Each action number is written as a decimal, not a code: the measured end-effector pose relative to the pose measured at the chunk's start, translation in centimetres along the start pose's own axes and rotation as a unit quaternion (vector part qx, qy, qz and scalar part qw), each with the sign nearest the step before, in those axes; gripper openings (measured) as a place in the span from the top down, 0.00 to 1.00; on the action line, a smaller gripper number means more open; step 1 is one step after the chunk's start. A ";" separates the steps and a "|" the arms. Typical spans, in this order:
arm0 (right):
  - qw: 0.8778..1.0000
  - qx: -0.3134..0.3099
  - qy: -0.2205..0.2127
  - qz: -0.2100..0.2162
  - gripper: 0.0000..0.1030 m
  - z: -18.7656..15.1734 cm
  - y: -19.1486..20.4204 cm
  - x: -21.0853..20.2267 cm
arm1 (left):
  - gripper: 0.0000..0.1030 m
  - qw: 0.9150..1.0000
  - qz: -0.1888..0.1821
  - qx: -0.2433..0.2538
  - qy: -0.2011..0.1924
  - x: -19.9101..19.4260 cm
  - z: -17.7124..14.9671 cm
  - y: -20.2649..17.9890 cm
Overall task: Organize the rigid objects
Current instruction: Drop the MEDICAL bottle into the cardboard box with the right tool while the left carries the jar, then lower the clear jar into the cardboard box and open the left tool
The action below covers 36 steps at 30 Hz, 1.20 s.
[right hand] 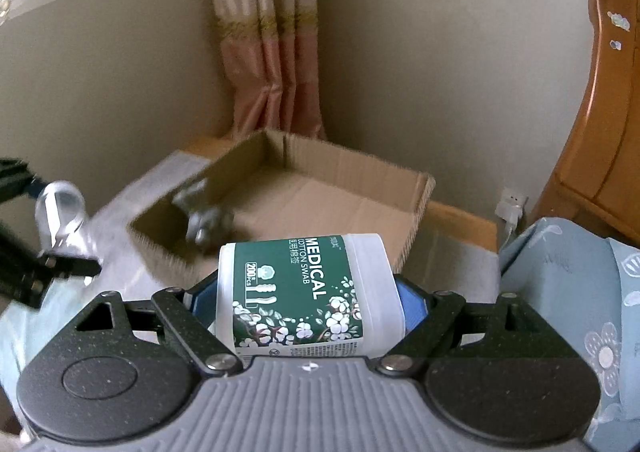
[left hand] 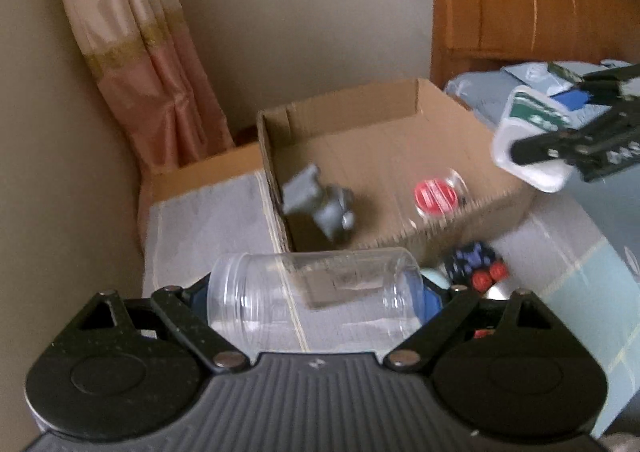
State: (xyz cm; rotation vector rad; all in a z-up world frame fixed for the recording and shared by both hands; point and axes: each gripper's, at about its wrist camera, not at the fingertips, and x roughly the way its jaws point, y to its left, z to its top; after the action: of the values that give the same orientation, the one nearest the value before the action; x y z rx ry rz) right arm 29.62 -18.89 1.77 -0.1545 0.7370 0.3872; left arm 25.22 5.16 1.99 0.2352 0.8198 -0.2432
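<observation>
Nearest item, left view: clear plastic jar, lidless, lying crosswise between my left gripper and clamped end to end, mouth at one blue pad, base at the other. Judged light, stiff, thin-walled and slick; I would hold it by the threaded neck or the base, where the wall is stiffest, since squeezing mid-body would likely flex it.

Nearest item, right view: white cotton swab tub with green "MEDICAL COTTON SWAB" label, held sideways in my right gripper, pads pressing on its two ends. Judged light, rigid, glossy label slippery; the end-to-end grip looks secure if kept level.

Destination: open cardboard box, standing on a cloth-covered counter beside the bed. Both held items hang in the air on the near side of it.

Already in box: grey metal clamp-like part, probably the heaviest piece; round container with red lid.

Outside box, against its near wall: dark item with red knobs, blurred.
</observation>
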 end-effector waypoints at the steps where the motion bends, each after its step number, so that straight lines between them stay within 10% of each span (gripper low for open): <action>1: 1.000 0.003 -0.001 -0.003 0.14 0.7 0.0 0.5 | 0.12 1.000 0.001 -0.002 -0.002 0.0 0.3 0.1; 14: 0.997 0.073 0.002 -0.014 0.00 5.1 -1.0 7.4 | 0.12 1.000 0.019 -0.001 -0.009 0.3 2.0 0.7; 36: 1.000 -0.004 0.018 -0.022 0.00 -3.4 2.2 -1.3 | 0.09 1.000 0.025 0.006 0.004 10.6 12.0 -1.7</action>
State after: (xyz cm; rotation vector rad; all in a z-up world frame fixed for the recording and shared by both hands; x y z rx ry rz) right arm 25.74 -18.15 0.19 -0.1860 0.7656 0.3469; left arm 39.89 -1.37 1.85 0.2681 0.8202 -0.1998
